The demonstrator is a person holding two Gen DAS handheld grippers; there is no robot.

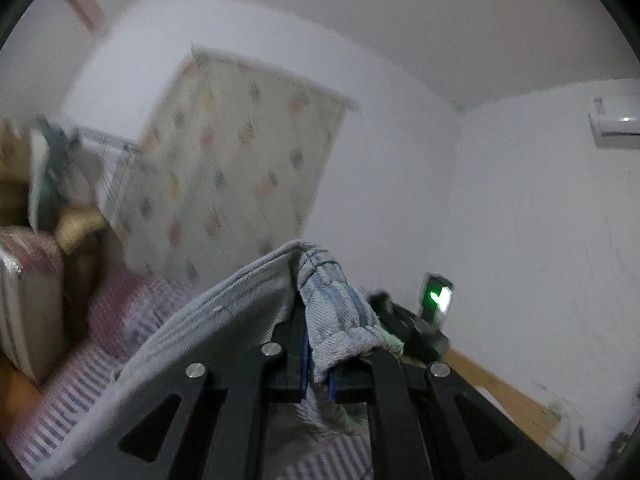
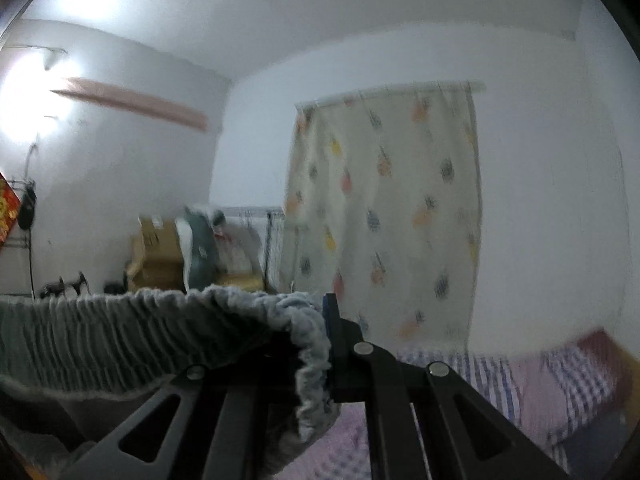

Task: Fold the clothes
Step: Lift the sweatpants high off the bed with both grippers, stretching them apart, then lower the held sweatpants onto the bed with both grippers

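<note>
From the left wrist the left gripper was clamped on a bunched hem of the pale denim garment, held above the checked bedsheet probably to spread it, and from the right wrist the right gripper pinched its elastic waistband just left of the fingers, cardboard boxes far behind, contents unclear.

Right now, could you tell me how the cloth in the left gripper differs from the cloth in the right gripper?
The left gripper pinches a smooth hemmed edge of the pale blue garment; the right gripper pinches its ruched elastic waistband. The left cloth drapes down leftward; the waistband stretches sideways to the left. Both grippers are shut on cloth above the striped bed sheet.
</note>
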